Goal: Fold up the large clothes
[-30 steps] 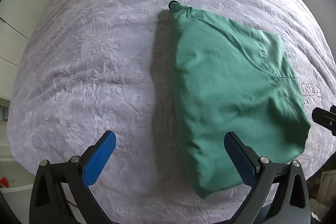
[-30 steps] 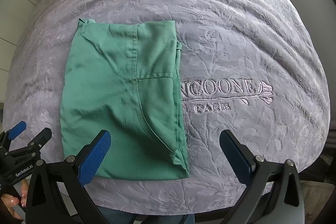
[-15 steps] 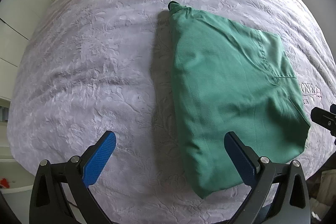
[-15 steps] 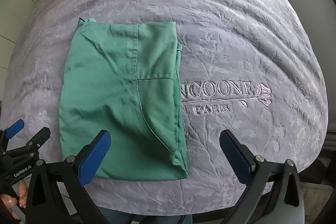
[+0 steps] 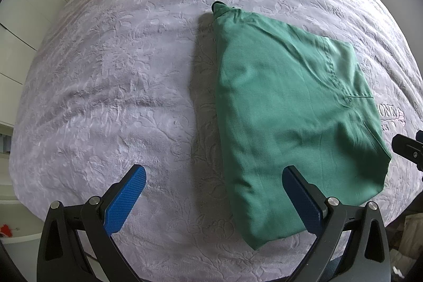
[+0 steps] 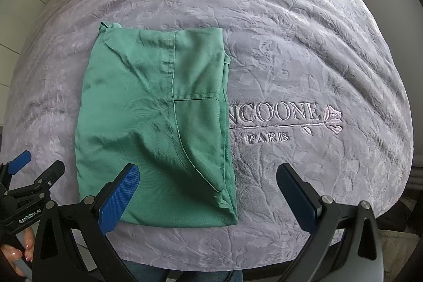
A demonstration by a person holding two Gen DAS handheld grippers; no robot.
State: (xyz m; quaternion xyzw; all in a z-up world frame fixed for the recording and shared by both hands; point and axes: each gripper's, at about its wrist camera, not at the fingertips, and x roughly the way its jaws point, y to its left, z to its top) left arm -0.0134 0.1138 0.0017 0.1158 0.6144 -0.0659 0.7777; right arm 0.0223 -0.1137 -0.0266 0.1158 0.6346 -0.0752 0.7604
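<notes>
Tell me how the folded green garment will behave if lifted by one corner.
The green garment looks like thin woven cloth with soft creases, so it will probably droop and unfold. Its stacked layers along the right edge seem loose and may slide apart. It probably weighs little.

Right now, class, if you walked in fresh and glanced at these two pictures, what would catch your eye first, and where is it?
First, the folded green cotton garment lying flat on the lilac embossed plush bedspread, near its front edge. Next, the embroidered "PARIS" lettering just right of the garment, partly covered by it. Then the blue-padded left gripper and right gripper, both open and holding nothing, at the garment's near edge.
</notes>
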